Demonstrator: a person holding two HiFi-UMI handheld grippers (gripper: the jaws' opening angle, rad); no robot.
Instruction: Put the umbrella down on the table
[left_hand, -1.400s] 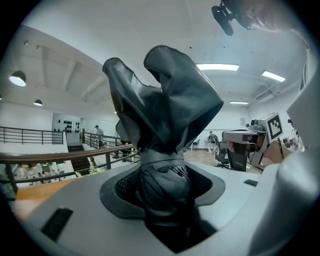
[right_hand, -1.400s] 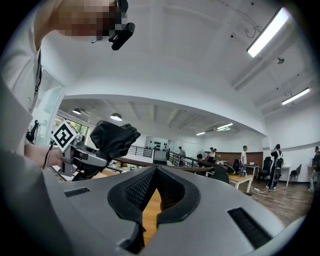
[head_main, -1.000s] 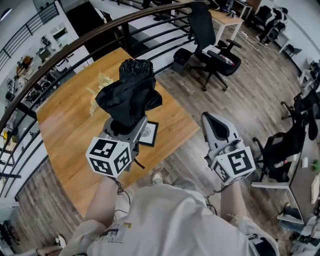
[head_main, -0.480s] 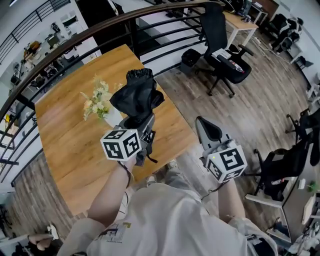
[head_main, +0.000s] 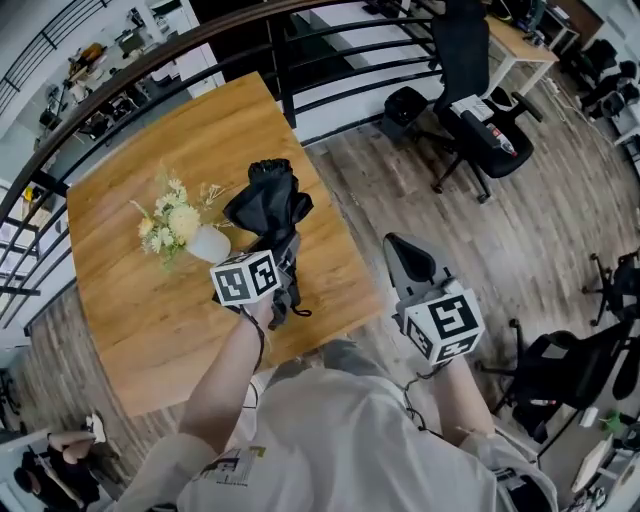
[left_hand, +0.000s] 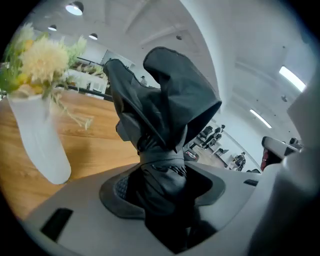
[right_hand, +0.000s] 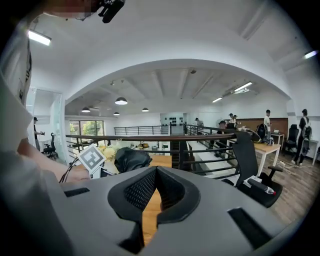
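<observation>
A folded black umbrella (head_main: 268, 205) sticks up and away from my left gripper (head_main: 281, 246), whose jaws are shut on its lower, strapped part. It hangs just over the wooden table (head_main: 130, 300), close to the right of a white vase. In the left gripper view the umbrella (left_hand: 165, 115) fills the middle, bunched above the pads (left_hand: 116, 189). My right gripper (head_main: 404, 262) is off the table's right edge, over the floor, shut with nothing in it. From the right gripper view its jaws (right_hand: 156, 172) meet at the tips, and the umbrella (right_hand: 131, 160) shows to the left.
The white vase (head_main: 207, 243) of pale flowers (head_main: 163, 222) stands on the table beside the umbrella, and looms at left in the left gripper view (left_hand: 42, 145). A dark railing (head_main: 150, 70) borders the table's far side. An office chair (head_main: 480, 90) stands on the wood floor to the right.
Both grippers have come down and forward. The umbrella has sunk towards the table and now sits beside the vase, and the left gripper has rolled.
</observation>
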